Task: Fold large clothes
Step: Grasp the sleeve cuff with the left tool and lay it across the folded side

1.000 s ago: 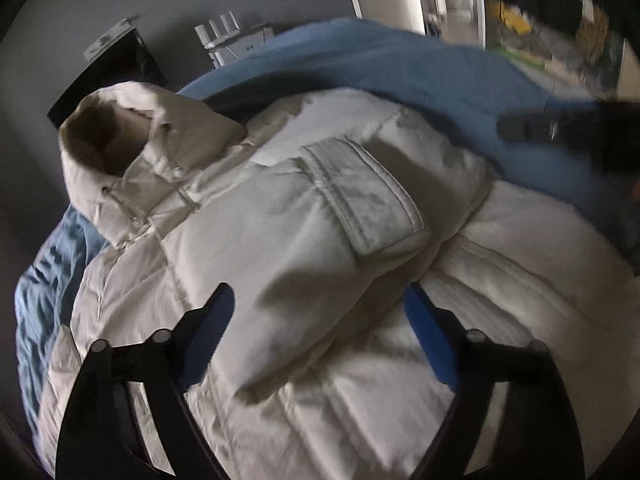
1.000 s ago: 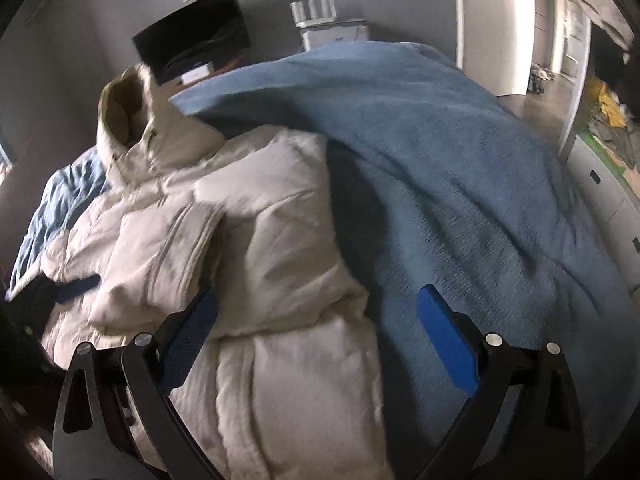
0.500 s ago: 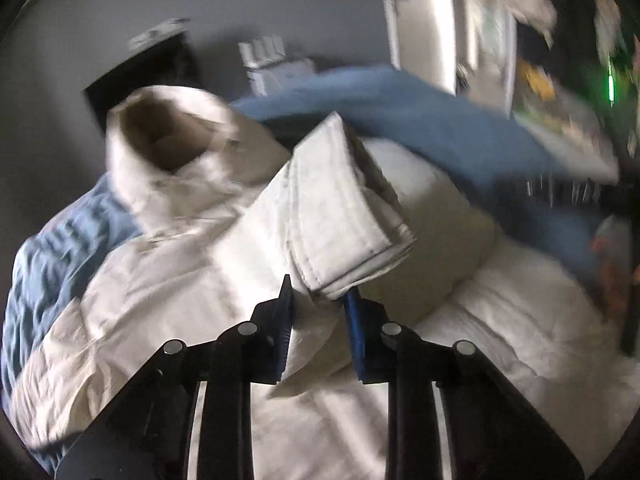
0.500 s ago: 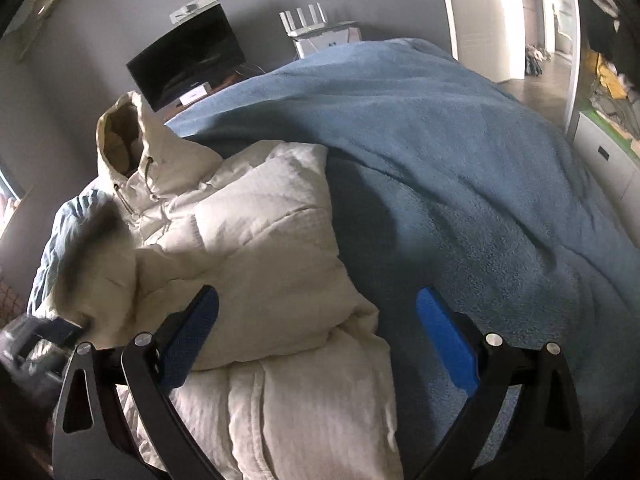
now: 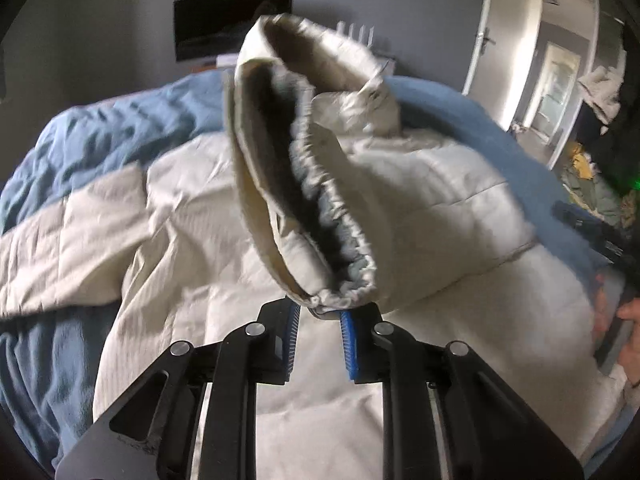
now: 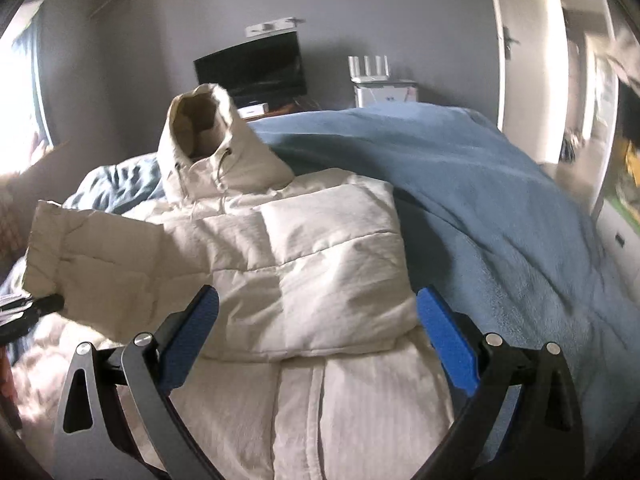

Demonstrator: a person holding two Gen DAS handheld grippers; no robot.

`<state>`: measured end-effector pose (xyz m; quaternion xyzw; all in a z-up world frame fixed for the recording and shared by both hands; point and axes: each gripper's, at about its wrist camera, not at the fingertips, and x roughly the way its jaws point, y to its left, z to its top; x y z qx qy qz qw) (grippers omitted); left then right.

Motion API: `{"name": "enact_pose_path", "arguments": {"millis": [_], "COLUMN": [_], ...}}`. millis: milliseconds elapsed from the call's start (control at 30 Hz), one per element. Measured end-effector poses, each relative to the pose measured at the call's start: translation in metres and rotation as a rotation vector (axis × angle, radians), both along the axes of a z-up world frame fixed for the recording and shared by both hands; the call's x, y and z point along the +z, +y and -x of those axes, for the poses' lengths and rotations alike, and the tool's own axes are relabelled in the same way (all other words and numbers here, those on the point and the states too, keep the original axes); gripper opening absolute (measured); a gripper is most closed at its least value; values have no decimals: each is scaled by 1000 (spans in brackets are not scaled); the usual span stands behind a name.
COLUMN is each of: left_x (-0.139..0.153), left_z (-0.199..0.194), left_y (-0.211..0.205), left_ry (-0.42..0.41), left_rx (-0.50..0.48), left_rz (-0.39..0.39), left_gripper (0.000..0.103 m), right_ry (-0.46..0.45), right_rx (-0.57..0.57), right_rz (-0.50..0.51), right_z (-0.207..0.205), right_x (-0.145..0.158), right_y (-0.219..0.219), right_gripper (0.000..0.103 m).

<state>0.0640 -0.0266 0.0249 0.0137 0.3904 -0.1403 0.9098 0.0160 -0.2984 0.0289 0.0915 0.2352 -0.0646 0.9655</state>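
While the left gripper [image 5: 316, 314] pinches the elastic cuff of the cream quilted puffer jacket's sleeve [image 5: 336, 216], lifted above the jacket's body [image 6: 320, 256] near the blue bed blanket's [image 6: 500, 200] left edge, the right gripper [image 6: 316, 332] hovers spread over it; the sleeve should be laid flat across the chest, avoiding bunching.

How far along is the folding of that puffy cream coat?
Early. The cream quilted hooded coat lies spread on the blue blanket, one side seemingly folded in. In hand: the left tool pinches the sleeve cuff, lifted. The right tool hovers open. Remaining: lay the sleeve across, fold the body.
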Motion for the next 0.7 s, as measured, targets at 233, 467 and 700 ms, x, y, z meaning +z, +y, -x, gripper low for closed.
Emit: {"name": "enact_pose_path", "arguments": {"millis": [233, 467, 700], "left_x": [-15, -40, -48], "left_z": [-13, -19, -23], "left_y": [17, 30, 43], "left_ry": [5, 52, 72], "left_rx": [19, 18, 64], "left_rz": [-22, -47, -52], "left_gripper": [20, 24, 51], "right_ry": [103, 184, 226], "right_rx": [-35, -89, -74], "right_rz": [61, 106, 219], "right_z": [-5, -11, -16], "right_x": [-25, -39, -46], "right_y": [14, 17, 37], "right_gripper": [95, 95, 95]}}
